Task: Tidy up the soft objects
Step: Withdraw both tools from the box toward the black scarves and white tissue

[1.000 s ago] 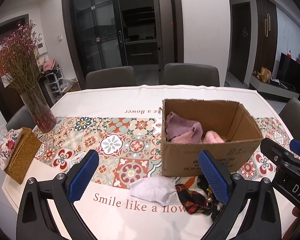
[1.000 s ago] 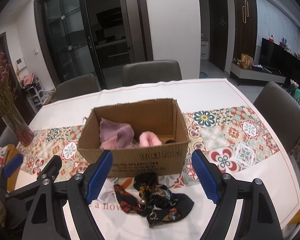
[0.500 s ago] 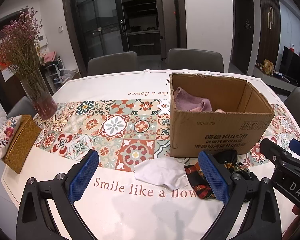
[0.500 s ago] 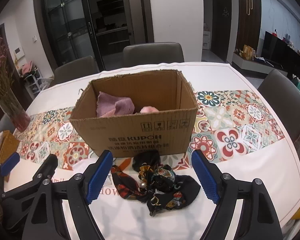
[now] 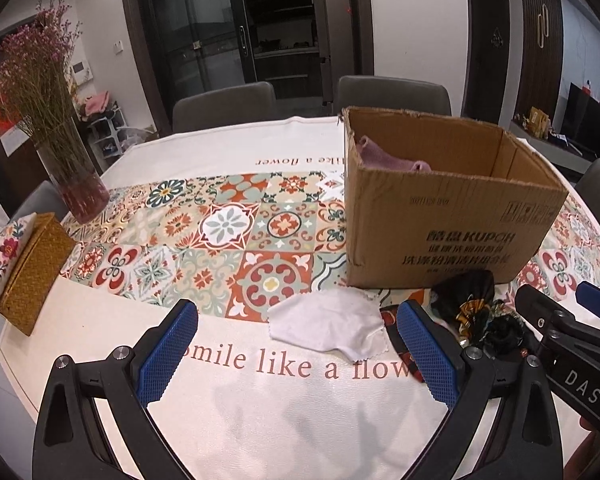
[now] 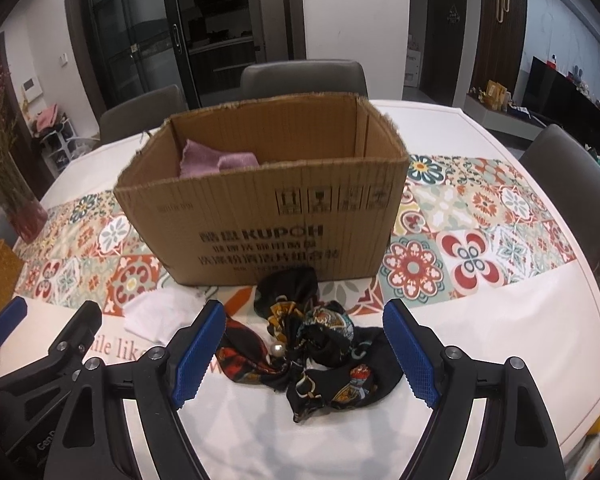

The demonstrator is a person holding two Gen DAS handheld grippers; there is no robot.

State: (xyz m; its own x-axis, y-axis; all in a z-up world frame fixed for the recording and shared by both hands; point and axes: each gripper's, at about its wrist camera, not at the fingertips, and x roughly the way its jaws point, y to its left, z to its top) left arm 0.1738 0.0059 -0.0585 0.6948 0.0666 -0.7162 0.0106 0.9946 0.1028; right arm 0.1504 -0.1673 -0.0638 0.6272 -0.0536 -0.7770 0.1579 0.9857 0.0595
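Observation:
A brown cardboard box (image 5: 452, 224) (image 6: 268, 220) stands on the table with a purple cloth (image 5: 384, 156) (image 6: 216, 160) inside. In front of it lie a white cloth (image 5: 328, 324) (image 6: 156, 314) and a dark patterned scarf (image 6: 320, 352) (image 5: 476, 316). My left gripper (image 5: 296, 356) is open and empty, low over the table, just short of the white cloth. My right gripper (image 6: 304, 356) is open and empty, its fingers either side of the scarf.
A glass vase of dried pink flowers (image 5: 76, 188) and a woven tissue box (image 5: 28, 272) stand at the table's left. Grey chairs (image 5: 392, 92) ring the table. A tiled-pattern runner (image 5: 228, 232) crosses the white tablecloth.
Both grippers have dropped lower and moved closer to the table and the cloths. The box now shows more from the side. Both stay open.

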